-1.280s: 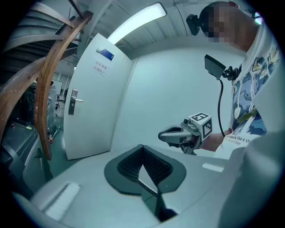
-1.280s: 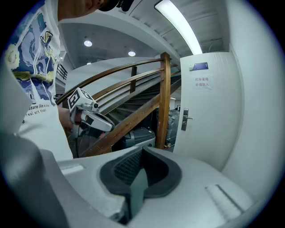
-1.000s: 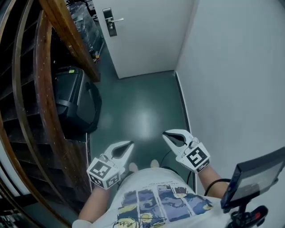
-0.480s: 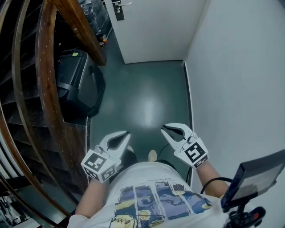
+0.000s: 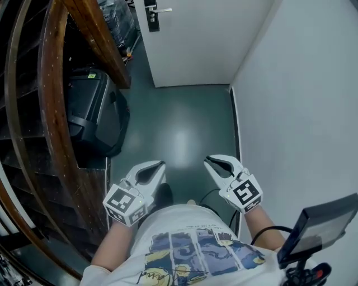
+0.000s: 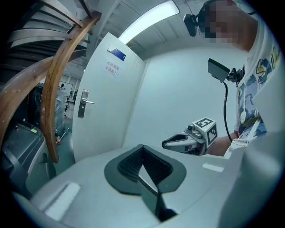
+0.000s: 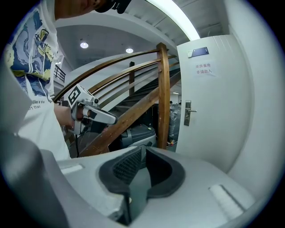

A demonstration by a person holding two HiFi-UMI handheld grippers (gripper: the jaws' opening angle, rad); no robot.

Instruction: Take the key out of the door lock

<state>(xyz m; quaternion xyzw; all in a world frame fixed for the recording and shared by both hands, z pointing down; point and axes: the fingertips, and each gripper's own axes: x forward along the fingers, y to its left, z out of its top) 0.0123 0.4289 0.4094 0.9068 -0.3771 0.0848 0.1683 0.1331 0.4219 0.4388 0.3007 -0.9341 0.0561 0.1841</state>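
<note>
The white door (image 5: 190, 39) stands at the far end of the narrow passage, with its dark lock plate and lever handle (image 5: 152, 14) near the left edge. The plate also shows in the left gripper view (image 6: 83, 103) and the right gripper view (image 7: 187, 112). The key is too small to make out. My left gripper (image 5: 158, 166) is shut and empty, held low in front of the person's body. My right gripper (image 5: 210, 162) hangs beside it. Its jaws have just been opening a crack and hold nothing. Both are far short of the door.
A curved wooden stair rail (image 5: 53, 111) runs along the left. A black case (image 5: 95, 111) stands under it against the passage. The white wall (image 5: 302, 111) closes the right side. A small screen on a mount (image 5: 321, 226) sits at the lower right.
The person and both grippers have moved a little forward along the passage toward the door. The grippers keep about the same spacing and height.
</note>
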